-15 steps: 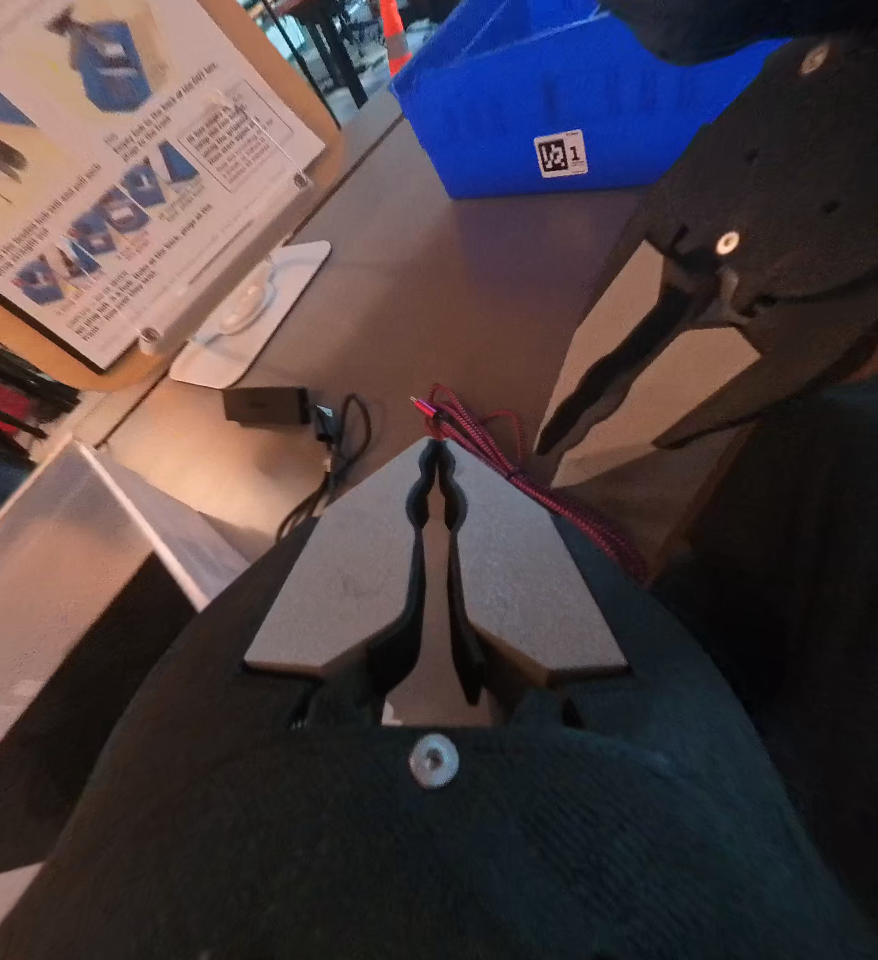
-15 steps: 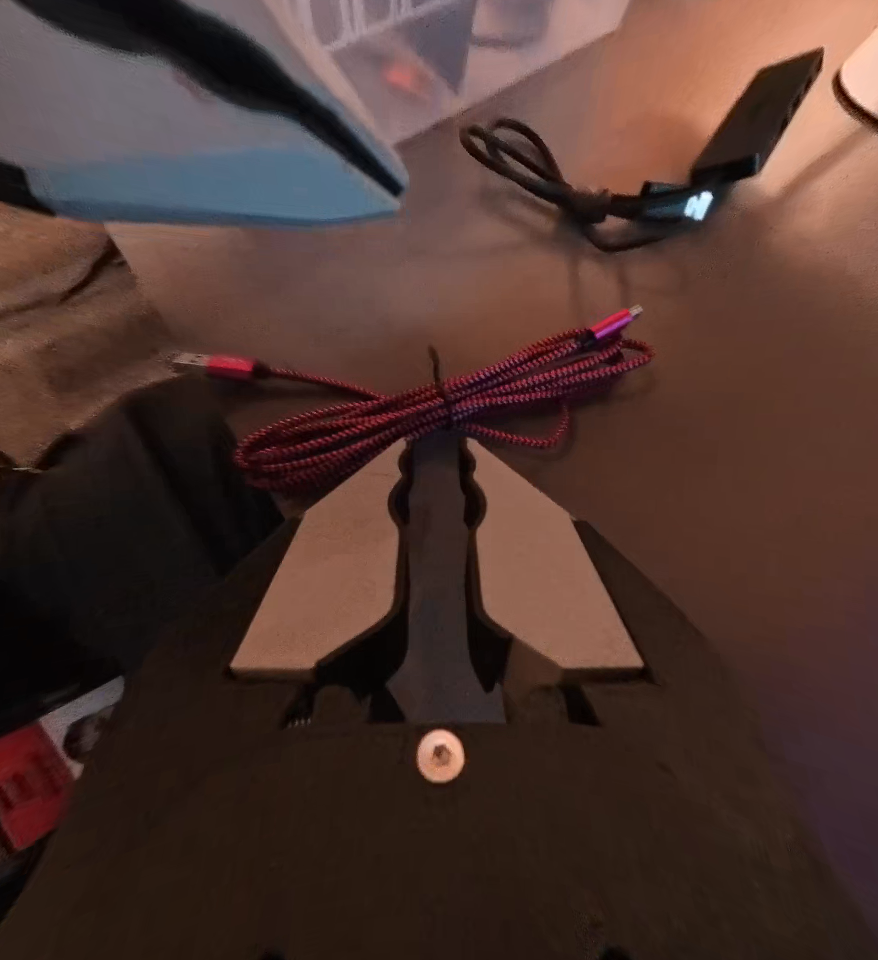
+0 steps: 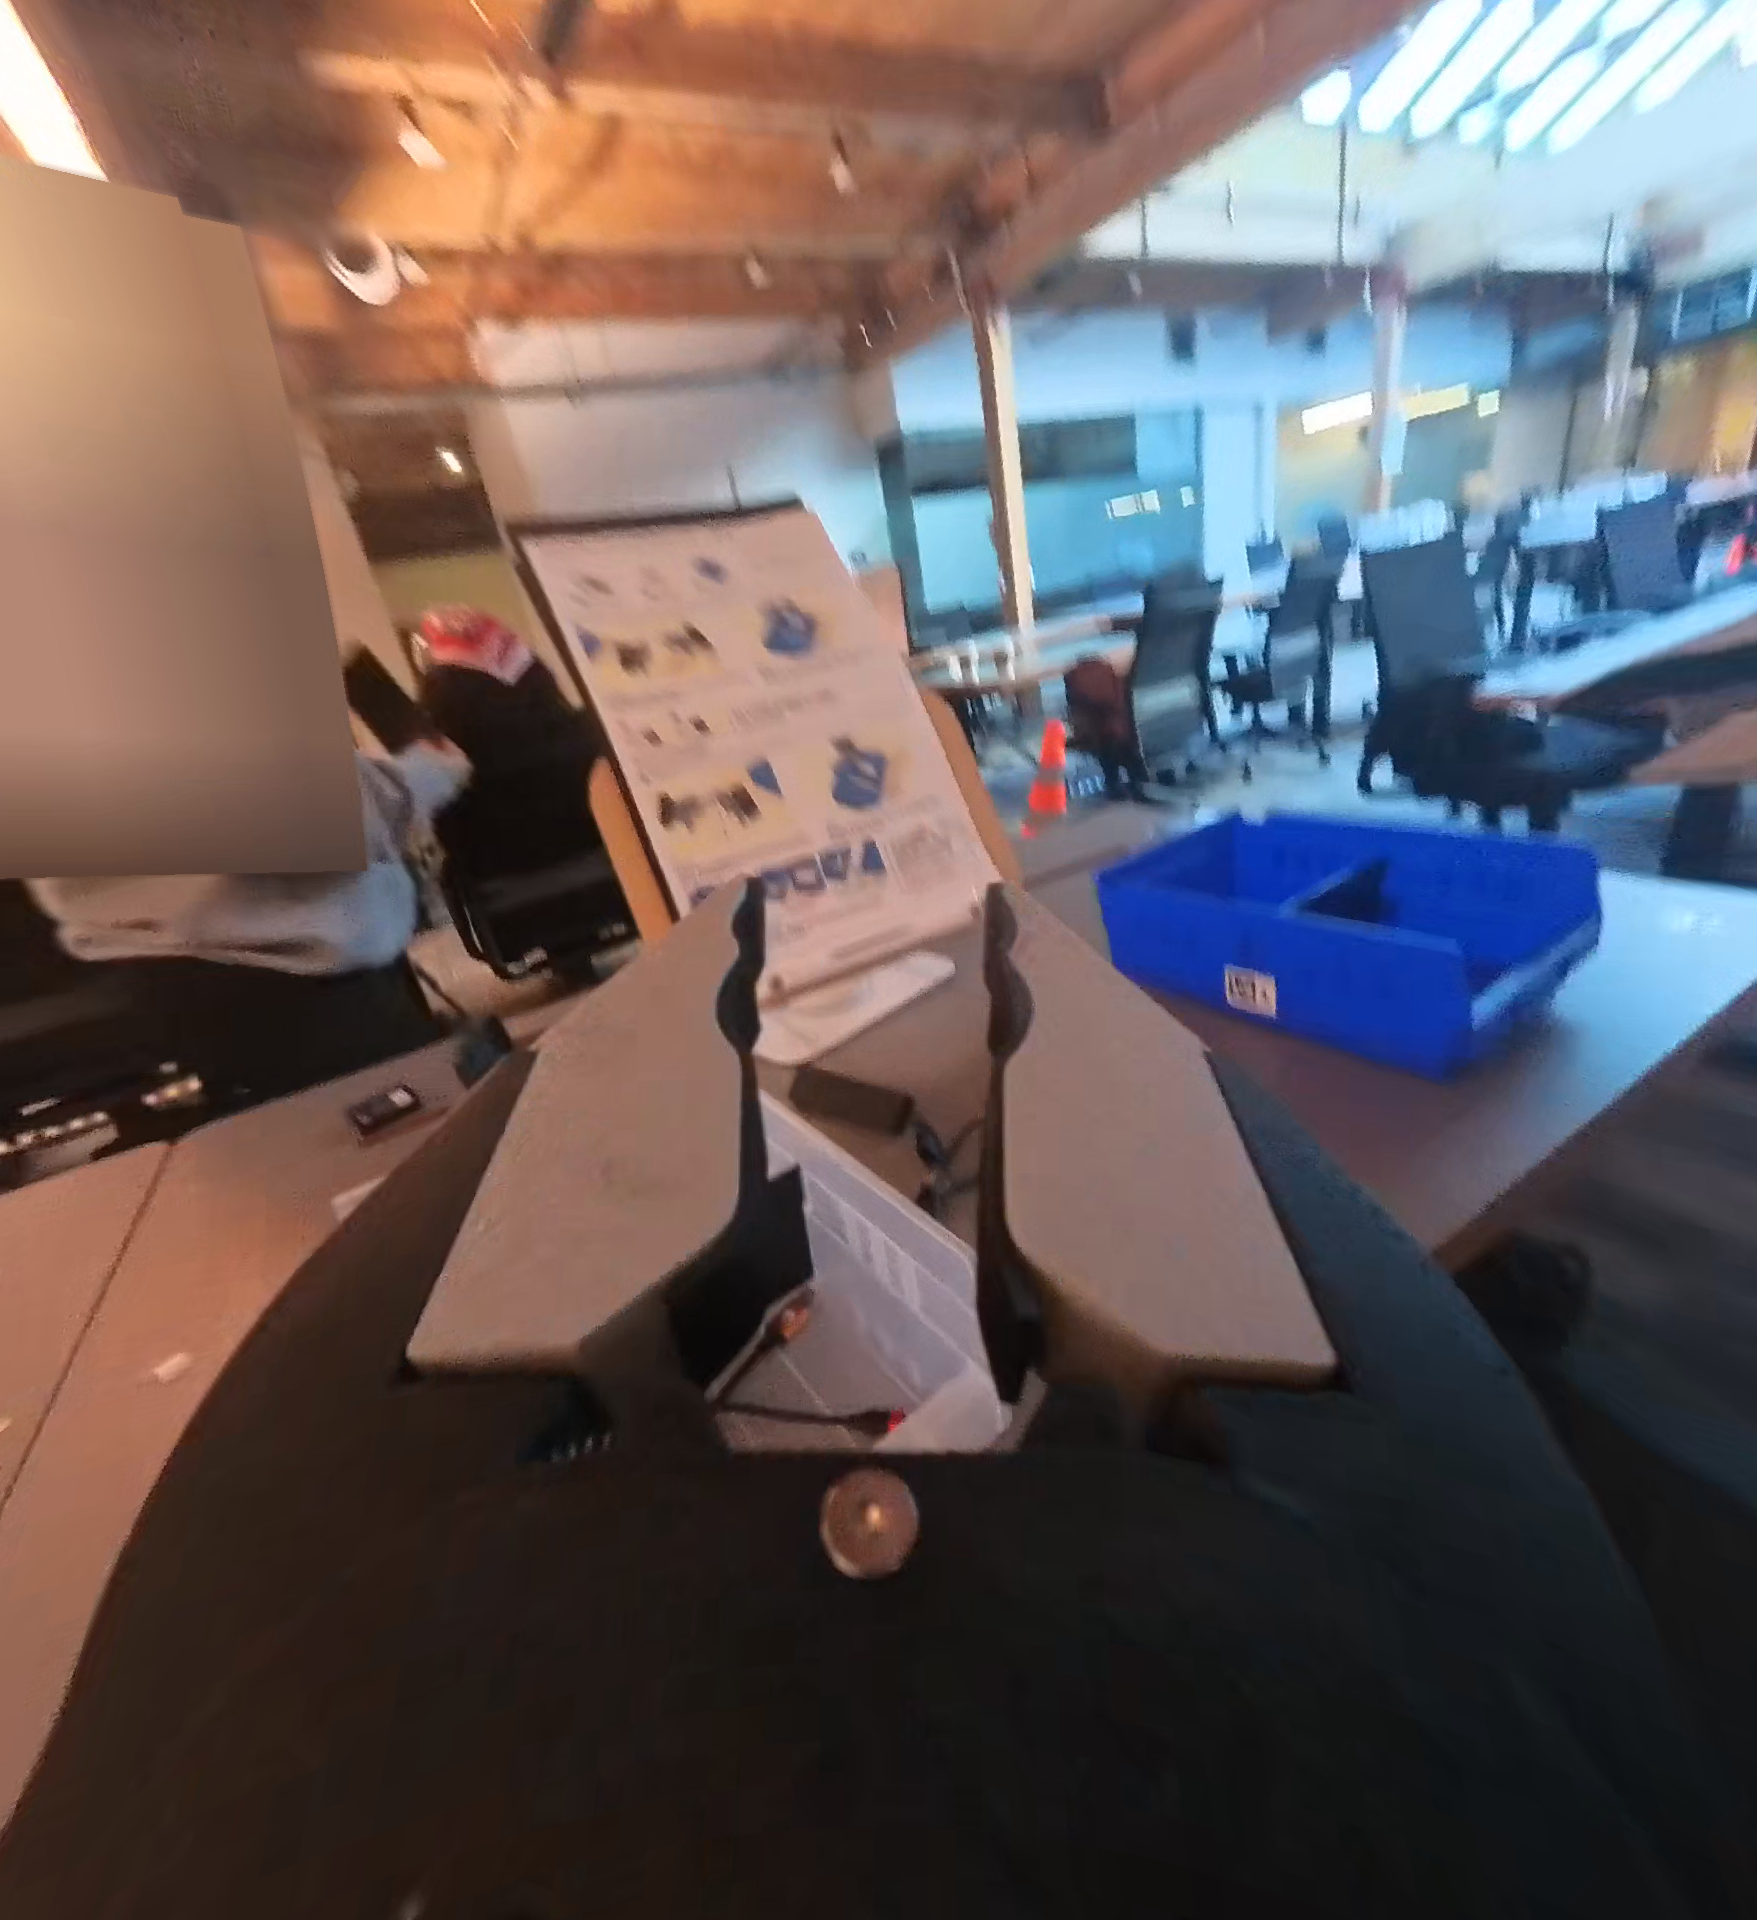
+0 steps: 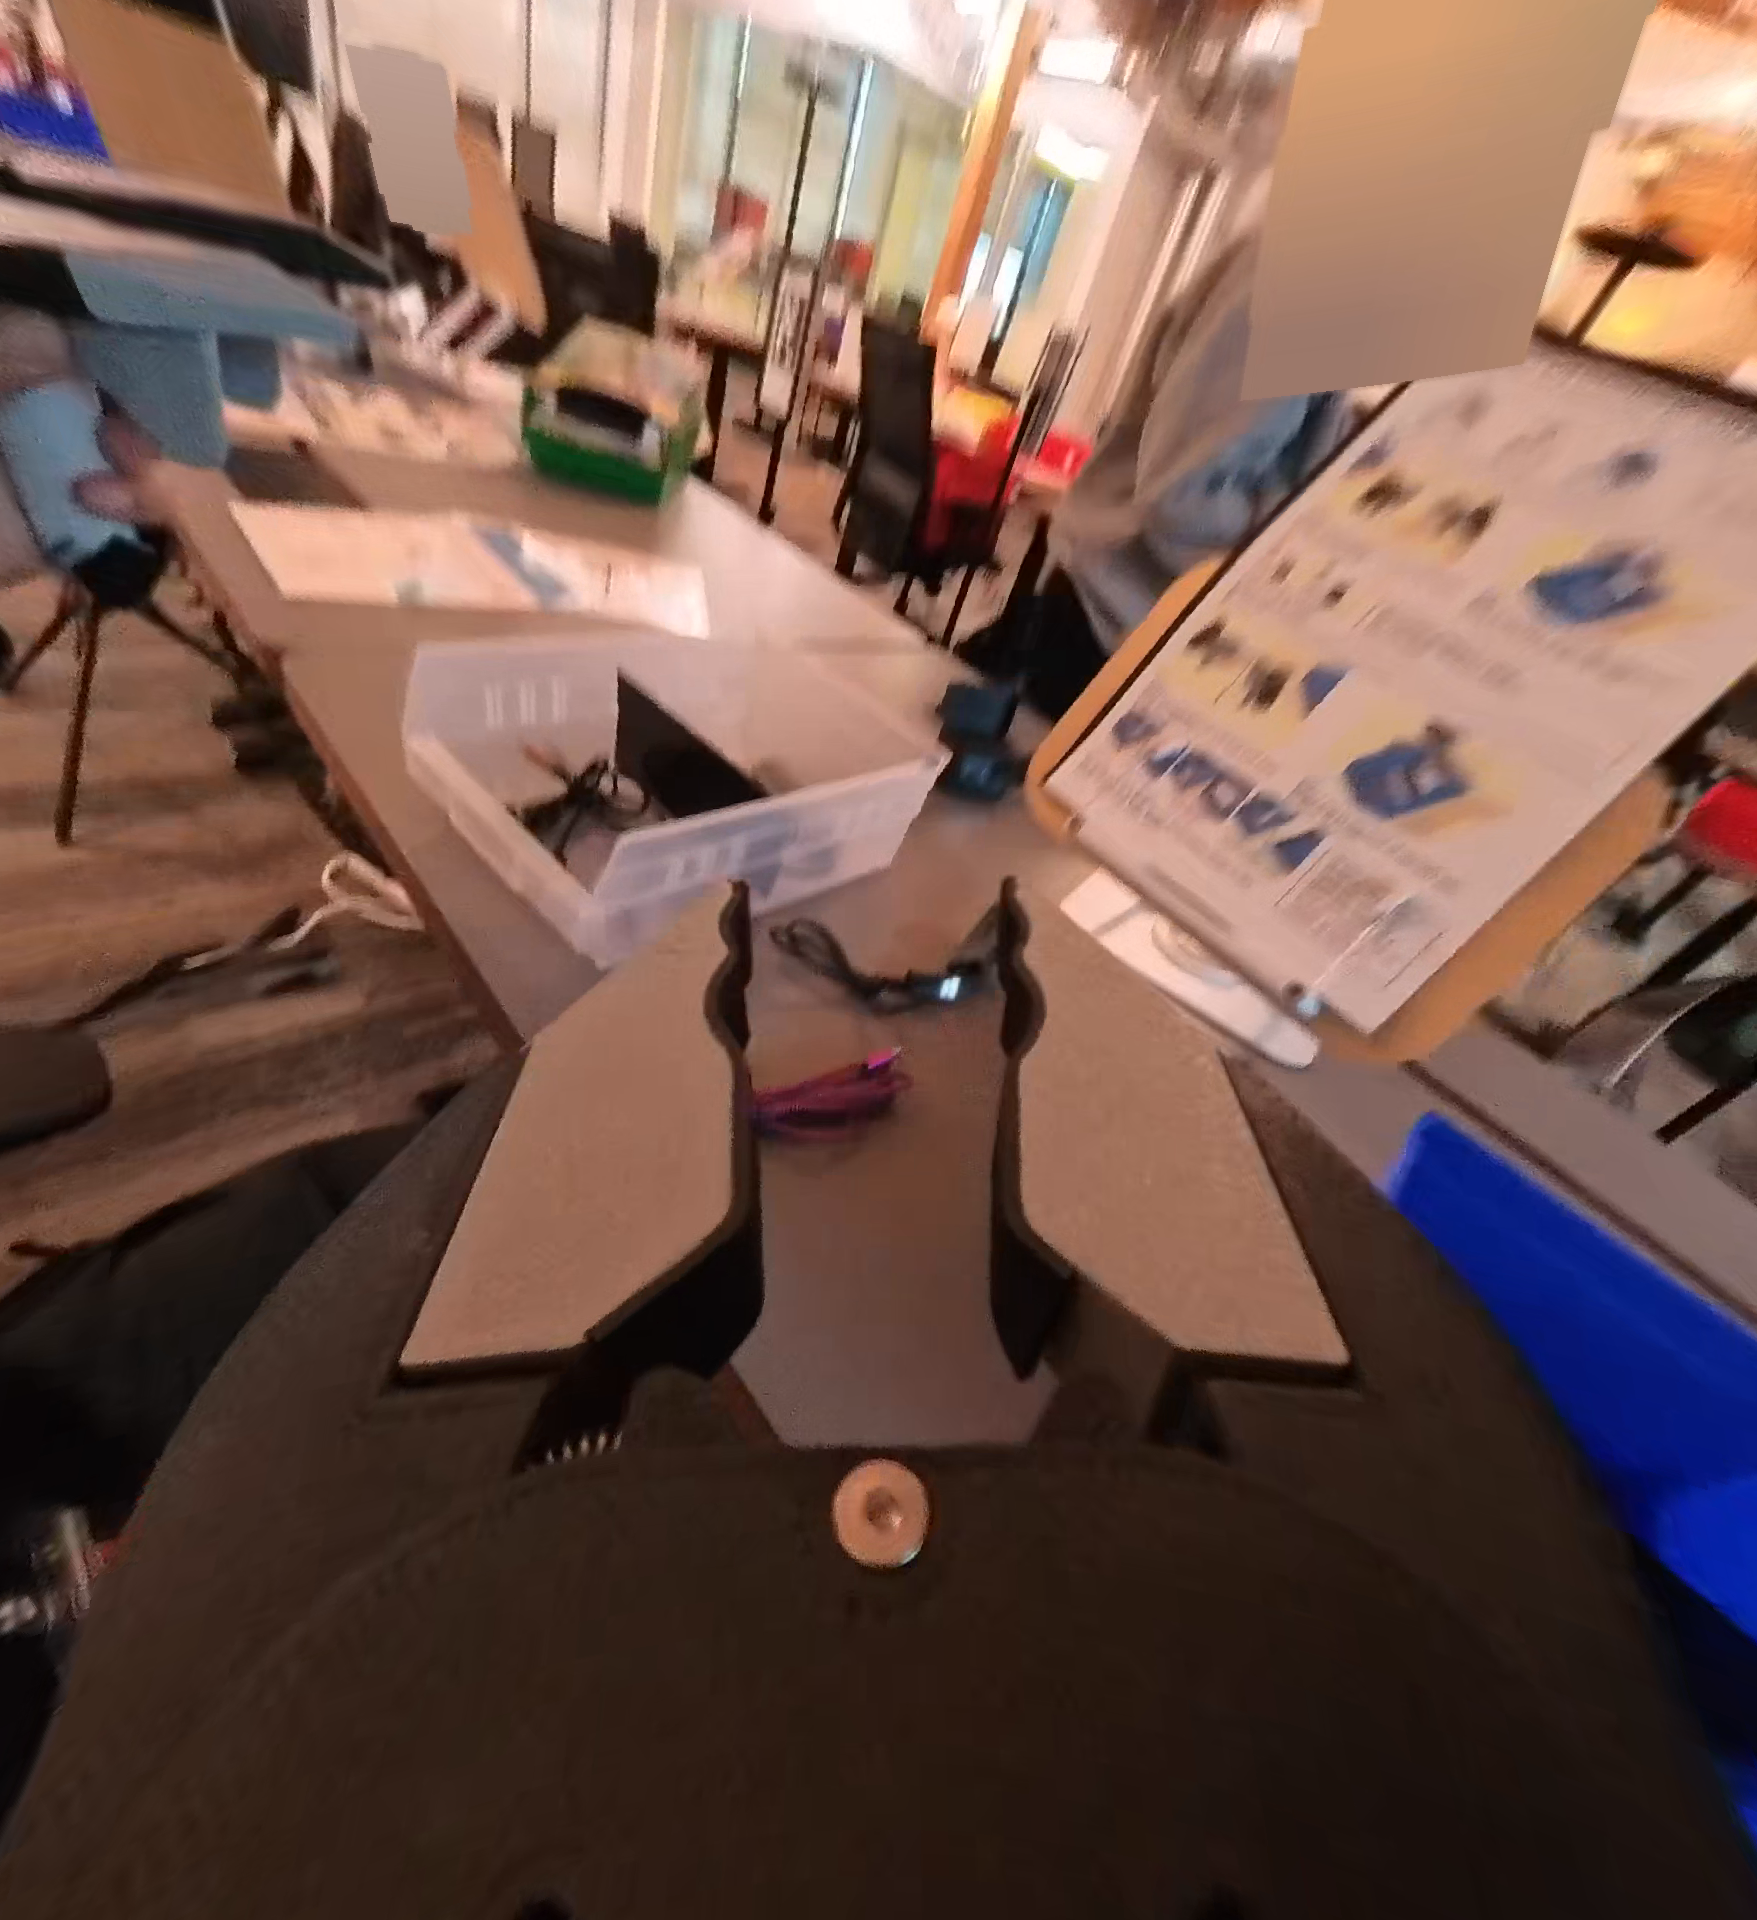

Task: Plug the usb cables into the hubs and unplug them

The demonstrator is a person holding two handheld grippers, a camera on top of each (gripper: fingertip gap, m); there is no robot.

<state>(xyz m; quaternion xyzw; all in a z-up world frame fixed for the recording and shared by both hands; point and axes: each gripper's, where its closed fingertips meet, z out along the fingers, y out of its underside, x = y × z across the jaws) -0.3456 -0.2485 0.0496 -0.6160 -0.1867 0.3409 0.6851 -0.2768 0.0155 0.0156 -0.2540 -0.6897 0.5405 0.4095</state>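
The red-and-black braided usb cable (image 4: 827,1091) lay loose mid-frame between our right gripper (image 4: 869,935)'s spread fingers, left gripper (image 3: 869,935) likewise spread and empty; we judged a connector-end pinch best.

Open-plan office or lab workspace: rows of desks and black office chairs (image 3: 1419,665) far right, exposed wooden ceiling beams (image 3: 749,156), orange traffic cone (image 3: 1048,767), instruction board (image 4: 1393,707) on near table.
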